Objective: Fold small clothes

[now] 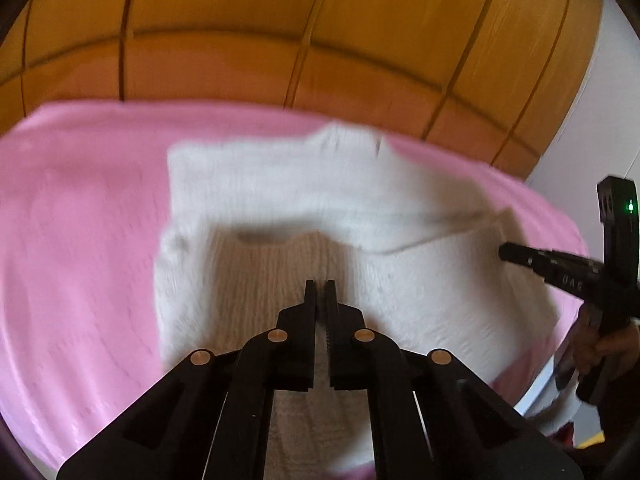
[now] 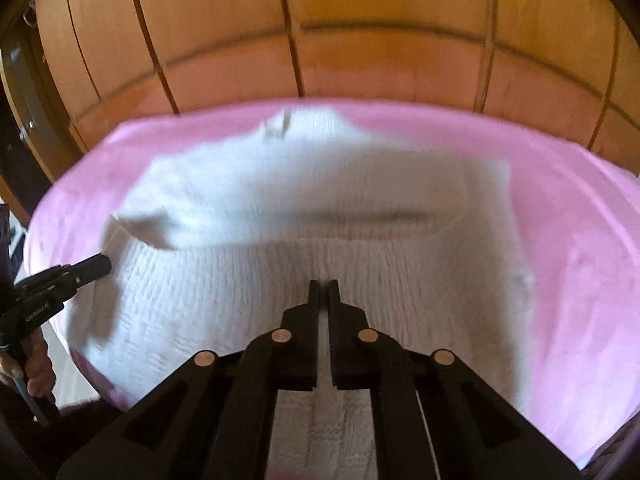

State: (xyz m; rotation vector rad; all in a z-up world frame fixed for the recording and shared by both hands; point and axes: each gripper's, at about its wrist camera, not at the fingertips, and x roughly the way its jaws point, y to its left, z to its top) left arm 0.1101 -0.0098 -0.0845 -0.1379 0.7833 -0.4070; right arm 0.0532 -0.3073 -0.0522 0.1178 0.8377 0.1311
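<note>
A white ribbed knit garment (image 1: 420, 292) lies on a pink cloth (image 1: 80, 260), its near part lifted and curved towards the cameras. My left gripper (image 1: 320, 286) is shut, with the knit fabric hanging from between its fingers. My right gripper (image 2: 324, 286) is shut the same way on the garment's (image 2: 248, 296) near edge. The right gripper also shows at the right of the left wrist view (image 1: 506, 251), at the garment's edge. The left gripper shows at the left of the right wrist view (image 2: 105, 266). Both views are motion-blurred.
The pink cloth (image 2: 580, 260) covers the whole work surface. Behind it stands a wooden panelled wall (image 1: 320, 40), also in the right wrist view (image 2: 360, 40). A white wall (image 1: 600, 100) is at the far right of the left wrist view.
</note>
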